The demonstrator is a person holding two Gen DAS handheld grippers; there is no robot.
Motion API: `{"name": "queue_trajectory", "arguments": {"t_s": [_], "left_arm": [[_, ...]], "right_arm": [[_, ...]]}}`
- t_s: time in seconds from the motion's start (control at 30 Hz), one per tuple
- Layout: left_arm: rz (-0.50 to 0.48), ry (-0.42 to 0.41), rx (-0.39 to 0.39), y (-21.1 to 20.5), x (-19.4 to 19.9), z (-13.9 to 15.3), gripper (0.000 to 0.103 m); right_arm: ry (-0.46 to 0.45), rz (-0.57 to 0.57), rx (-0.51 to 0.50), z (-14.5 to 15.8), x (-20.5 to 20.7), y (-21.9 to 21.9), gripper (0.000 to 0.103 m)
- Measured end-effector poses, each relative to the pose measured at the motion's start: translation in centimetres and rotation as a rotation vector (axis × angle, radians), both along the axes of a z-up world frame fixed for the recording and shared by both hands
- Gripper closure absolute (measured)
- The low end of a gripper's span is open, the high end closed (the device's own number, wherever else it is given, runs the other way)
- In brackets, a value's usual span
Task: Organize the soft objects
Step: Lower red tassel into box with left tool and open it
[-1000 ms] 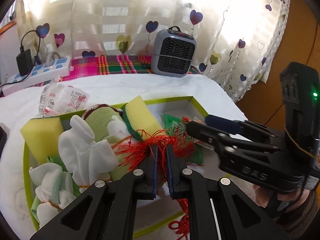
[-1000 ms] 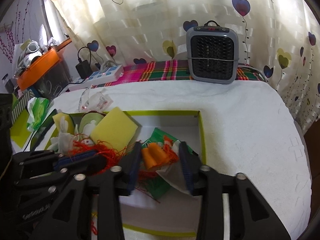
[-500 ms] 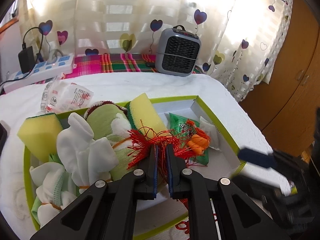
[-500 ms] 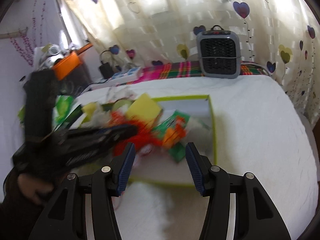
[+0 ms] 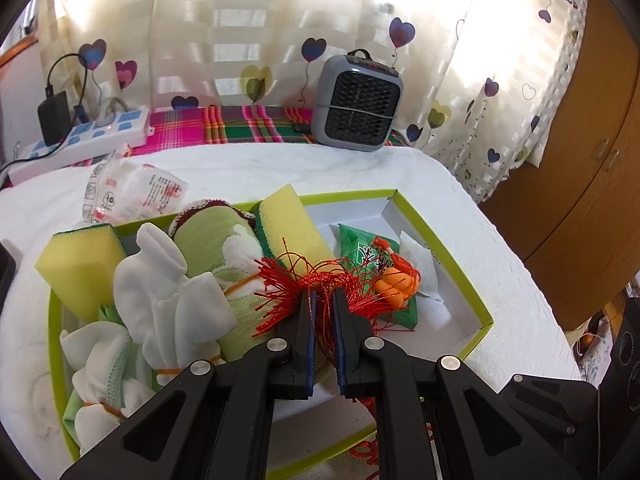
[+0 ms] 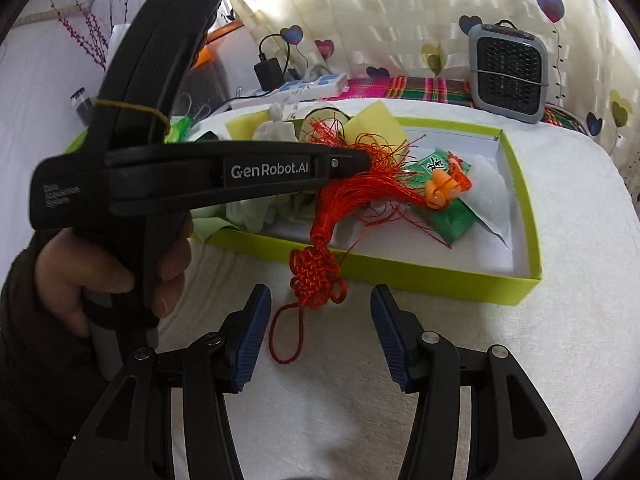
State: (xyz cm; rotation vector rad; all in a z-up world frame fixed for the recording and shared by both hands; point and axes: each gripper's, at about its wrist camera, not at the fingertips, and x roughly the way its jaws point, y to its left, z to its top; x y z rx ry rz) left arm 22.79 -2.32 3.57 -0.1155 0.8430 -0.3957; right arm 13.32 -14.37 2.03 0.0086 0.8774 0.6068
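My left gripper (image 5: pixel 323 300) is shut on the red tassel (image 5: pixel 292 280) of a Chinese knot ornament and holds it over the green-rimmed box (image 5: pixel 476 292). In the right wrist view the left gripper (image 6: pixel 360 158) grips the tassel (image 6: pixel 360 196), and the knot (image 6: pixel 316 276) hangs over the box's front wall (image 6: pixel 420 276) onto the towel. My right gripper (image 6: pixel 318 336) is open and empty, just in front of the knot. The box holds yellow sponges (image 5: pixel 292 220), rolled white and green cloths (image 5: pixel 168 300), a green packet (image 5: pixel 360 248) and an orange soft toy (image 5: pixel 394 280).
A grey heater (image 5: pixel 356 108) stands at the back on a plaid cloth (image 5: pixel 240 124). A power strip (image 5: pixel 80 140) lies back left, a plastic bag (image 5: pixel 132 196) behind the box. White towel (image 6: pixel 560 340) covers the table. A wooden cabinet (image 5: pixel 580 140) is at right.
My right gripper let go of the orange toy, pulled back out of the box and now sits low in front of it. My left gripper stays shut on the tassel.
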Motion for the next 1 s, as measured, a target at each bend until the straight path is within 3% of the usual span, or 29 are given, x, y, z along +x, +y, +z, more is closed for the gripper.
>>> {"name": "queue_trajectory", "arguments": {"t_s": [0.27, 0.43, 0.57, 0.67, 0.83, 1.0], "left_arm": [[0.000, 0.003, -0.003, 0.1, -0.1, 0.0, 0.094], [-0.011, 0.012, -0.027, 0.4, -0.5, 0.4, 0.093], [-0.014, 0.005, -0.046, 0.6, -1.0, 1.0, 0.080], [-0.011, -0.007, -0.046, 0.7, -1.5, 1.5, 0.077], [-0.003, -0.019, -0.040, 0.8, -2.3, 2.0, 0.075], [0.013, -0.024, -0.050, 1.4, -2.9, 2.3, 0.064]], "right_arm": [[0.012, 0.005, 0.013, 0.0, 0.4, 0.2, 0.085], [-0.023, 0.017, 0.023, 1.0, -0.2, 0.1, 0.087], [-0.056, -0.034, 0.031, 2.1, 0.0, -1.3, 0.087], [-0.078, -0.082, 0.025, 2.9, 0.6, -2.5, 0.087], [-0.128, -0.139, -0.073, 3.5, 2.1, -2.8, 0.087], [-0.152, -0.169, -0.144, 3.4, 3.8, -2.9, 0.087]]}}
